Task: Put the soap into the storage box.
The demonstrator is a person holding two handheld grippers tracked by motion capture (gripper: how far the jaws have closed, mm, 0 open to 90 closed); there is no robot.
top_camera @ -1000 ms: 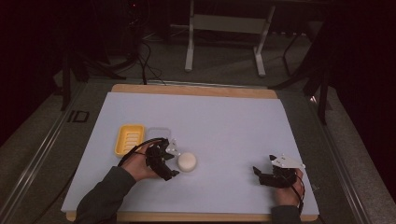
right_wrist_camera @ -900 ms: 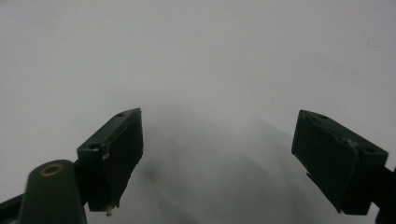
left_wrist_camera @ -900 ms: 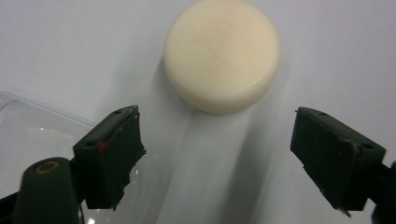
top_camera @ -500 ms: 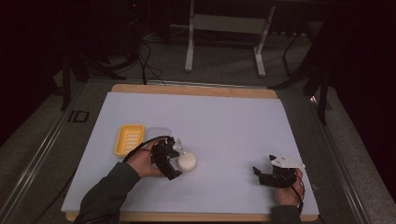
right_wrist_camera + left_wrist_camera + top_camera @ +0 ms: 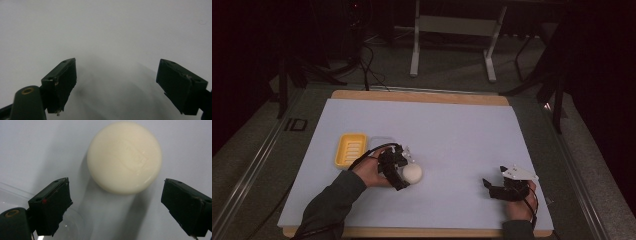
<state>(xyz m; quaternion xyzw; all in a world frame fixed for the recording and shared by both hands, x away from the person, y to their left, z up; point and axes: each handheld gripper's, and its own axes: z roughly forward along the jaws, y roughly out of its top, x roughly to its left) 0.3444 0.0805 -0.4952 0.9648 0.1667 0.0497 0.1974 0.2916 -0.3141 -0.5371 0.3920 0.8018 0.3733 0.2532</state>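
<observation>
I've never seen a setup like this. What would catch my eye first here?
Probably the round cream soap, lying on the pale table just ahead of the left tongs, whose jaws have just been opening and stand apart from it. Next, the bright yellow soap dish at the table's left. The right tongs rest open near the right edge.
</observation>
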